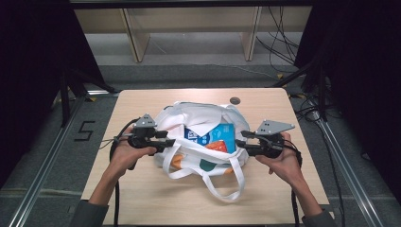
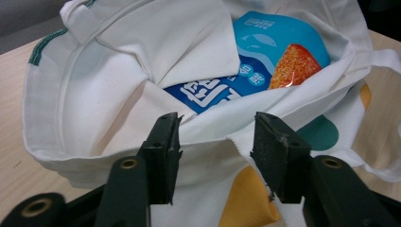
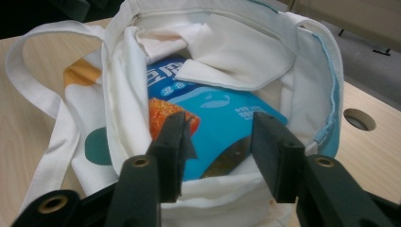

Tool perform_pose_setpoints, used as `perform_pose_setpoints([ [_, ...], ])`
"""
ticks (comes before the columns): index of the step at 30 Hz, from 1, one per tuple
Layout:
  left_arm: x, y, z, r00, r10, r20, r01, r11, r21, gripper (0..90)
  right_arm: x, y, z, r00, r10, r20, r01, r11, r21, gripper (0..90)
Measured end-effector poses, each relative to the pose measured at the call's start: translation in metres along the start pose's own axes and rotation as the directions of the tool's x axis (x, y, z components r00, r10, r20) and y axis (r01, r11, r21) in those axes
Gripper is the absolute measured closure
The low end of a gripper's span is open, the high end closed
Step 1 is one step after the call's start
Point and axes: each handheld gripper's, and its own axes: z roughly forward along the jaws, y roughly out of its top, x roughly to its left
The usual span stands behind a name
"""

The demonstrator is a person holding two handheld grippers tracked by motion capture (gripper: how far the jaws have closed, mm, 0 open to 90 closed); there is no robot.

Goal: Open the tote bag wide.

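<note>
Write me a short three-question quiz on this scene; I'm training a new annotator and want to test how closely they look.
1. True or false: the blue snack packet lies beside the white tote bag, out on the table.
2. Which tongs have open jaws? A) left only B) right only C) both
3. Fill in: the dark round hole in the tabletop sits at the table's ___ edge, beyond the bag.

Key:
1. False; the packet is inside the bag.
2. C; left tongs and right tongs both stand apart at the bag's rim.
3. Far.
</note>
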Motion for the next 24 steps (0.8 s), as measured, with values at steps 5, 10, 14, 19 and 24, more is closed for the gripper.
perform_pose_setpoints([
  [5, -0.007, -0.007, -0.005, 0.9999, 0.008, 0.010, -0.008, 0.9999, -0.006, 40.2, 0.003, -0.003, -0.003, 0.9989, 0.023, 0.041, -0.021, 0.9993, -0.032, 46.0],
  [10, -0.011, -0.012, -0.012, 0.9999, 0.012, -0.001, -0.012, 0.9996, -0.024, 36.9, 0.001, -0.005, -0.009, 0.9986, 0.010, 0.052, -0.008, 0.9990, -0.043, 43.1],
  [14, -0.014, -0.017, -0.014, 1.0000, -0.009, 0.001, 0.009, 0.9996, -0.026, 34.8, 0.001, -0.008, -0.014, 0.9980, 0.017, 0.061, -0.015, 0.9994, -0.032, 41.4],
  [19, -0.019, -0.023, -0.014, 1.0000, -0.001, 0.003, 0.001, 0.9998, -0.021, 31.8, 0.002, -0.012, -0.016, 0.9972, 0.035, 0.067, -0.032, 0.9986, -0.043, 40.0],
  [24, -0.024, -0.027, -0.020, 0.9999, 0.012, 0.006, -0.012, 0.9994, -0.032, 30.2, 0.003, -0.013, -0.020, 0.9970, 0.024, 0.074, -0.022, 0.9991, -0.035, 38.5],
])
